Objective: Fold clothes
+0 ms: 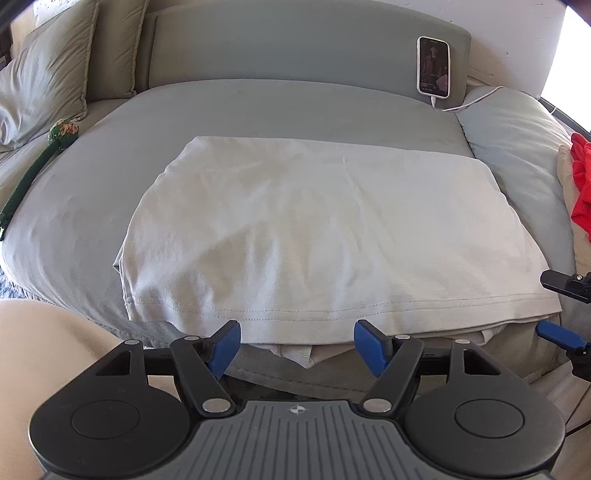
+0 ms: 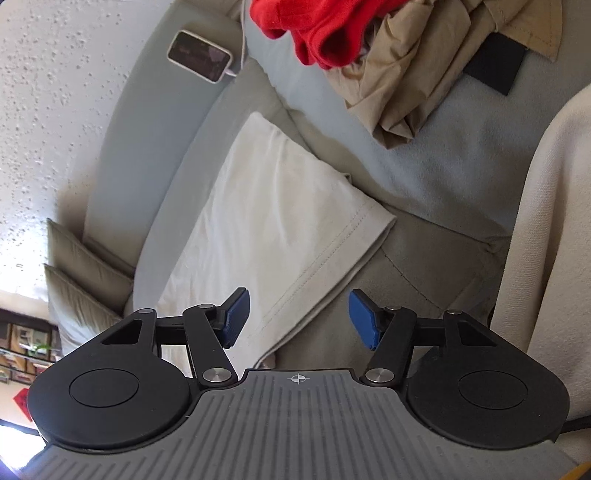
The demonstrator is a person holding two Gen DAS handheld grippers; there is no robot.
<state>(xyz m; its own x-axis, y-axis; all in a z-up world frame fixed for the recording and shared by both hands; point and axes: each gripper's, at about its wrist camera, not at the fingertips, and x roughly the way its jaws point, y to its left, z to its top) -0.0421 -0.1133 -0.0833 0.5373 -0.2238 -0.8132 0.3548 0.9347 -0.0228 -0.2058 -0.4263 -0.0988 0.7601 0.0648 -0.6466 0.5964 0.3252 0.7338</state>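
Observation:
A white T-shirt [image 1: 295,229] lies folded flat on the grey sofa seat [image 1: 85,199], its stitched hem along the near edge. My left gripper [image 1: 296,347] is open and empty, just short of the hem's middle, not touching it. My right gripper [image 2: 299,319] is open and empty, rolled sideways, over the shirt's [image 2: 266,221] near right corner. Its fingers [image 1: 557,334] show at the right edge of the left wrist view.
A phone [image 1: 433,66] on a white cable leans on the backrest. Red [image 2: 317,29] and tan [image 2: 413,74] clothes are piled on the right cushion. Pillows [image 1: 40,81] and a green toy [image 1: 33,173] lie at the left. A cream armrest [image 2: 546,221] stands on the right.

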